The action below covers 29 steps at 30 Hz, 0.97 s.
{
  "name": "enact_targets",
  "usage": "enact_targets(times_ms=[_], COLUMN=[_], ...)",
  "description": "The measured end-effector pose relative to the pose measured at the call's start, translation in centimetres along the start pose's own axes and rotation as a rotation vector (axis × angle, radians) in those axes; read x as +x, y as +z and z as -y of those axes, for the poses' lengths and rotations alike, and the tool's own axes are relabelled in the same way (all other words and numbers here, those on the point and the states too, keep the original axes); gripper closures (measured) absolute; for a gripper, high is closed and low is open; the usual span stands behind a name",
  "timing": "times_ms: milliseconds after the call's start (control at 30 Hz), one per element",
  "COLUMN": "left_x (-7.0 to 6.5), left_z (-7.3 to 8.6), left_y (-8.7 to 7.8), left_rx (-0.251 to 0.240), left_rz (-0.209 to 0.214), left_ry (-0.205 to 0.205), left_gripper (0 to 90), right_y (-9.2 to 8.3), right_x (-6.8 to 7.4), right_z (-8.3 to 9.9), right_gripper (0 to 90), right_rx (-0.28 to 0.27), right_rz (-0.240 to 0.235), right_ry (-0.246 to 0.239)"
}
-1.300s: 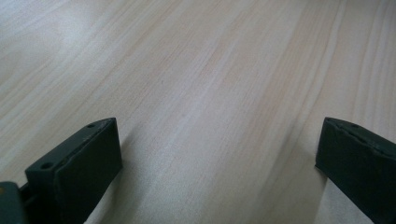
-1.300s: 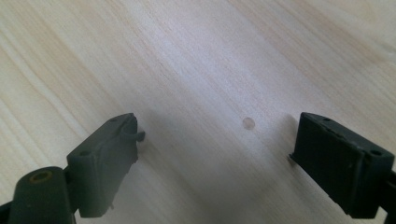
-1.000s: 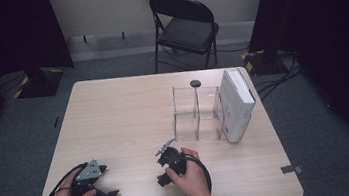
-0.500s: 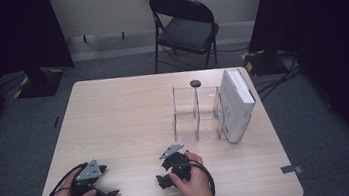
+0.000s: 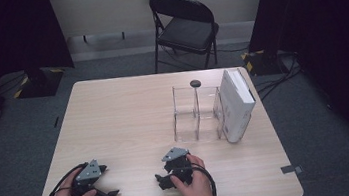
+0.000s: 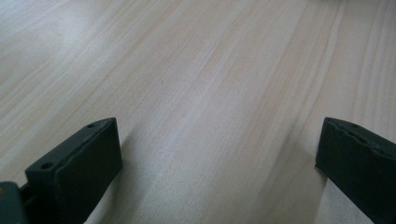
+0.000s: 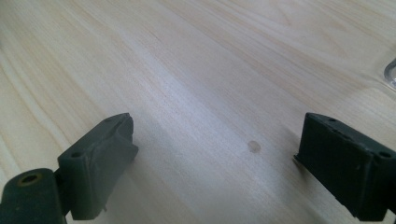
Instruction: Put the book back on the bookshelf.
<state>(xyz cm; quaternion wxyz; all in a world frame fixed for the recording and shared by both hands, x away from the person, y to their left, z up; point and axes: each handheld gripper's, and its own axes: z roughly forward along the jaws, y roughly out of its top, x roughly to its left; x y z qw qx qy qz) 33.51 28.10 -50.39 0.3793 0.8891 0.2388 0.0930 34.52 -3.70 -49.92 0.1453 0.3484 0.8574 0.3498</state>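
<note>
Resting on the surface [image 5: 129,113], both grippers have released, empty fingers. Right gripper [image 5: 168,178] lies nearer the clear divider rack [image 5: 196,115] and upright white box [image 5: 236,103], both ahead and right of its fingers; left gripper [image 5: 105,194] is well apart.

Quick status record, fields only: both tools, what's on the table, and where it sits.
left tool: open, holds nothing, low over the near left of the table
right tool: open, holds nothing, low over the near middle
table: light wood, bare under both tools
clear divider rack: far right part of the table, compartments look empty
white box: upright, at the rack's right side
small dark round object: on the table just behind the rack
folding chair: beyond the far edge
</note>
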Motion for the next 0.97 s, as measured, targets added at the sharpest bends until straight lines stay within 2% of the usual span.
enact_targets(times_ms=[233, 967], left_x=[0.00, 0.00], left_z=[0.00, 0.01], left_y=[0.00, 0.01], left_rx=[0.000, -0.002], left_rz=[0.000, 0.000], left_ry=[0.000, 0.000], left_gripper=[0.0, 0.0], right_y=[0.16, 0.18], right_x=[0.08, 0.07], right_z=[0.21, 0.22], right_gripper=[9.3, 9.3], right_rx=[-0.031, -0.032], right_rz=[0.003, 0.001], right_ry=[0.006, 0.002])
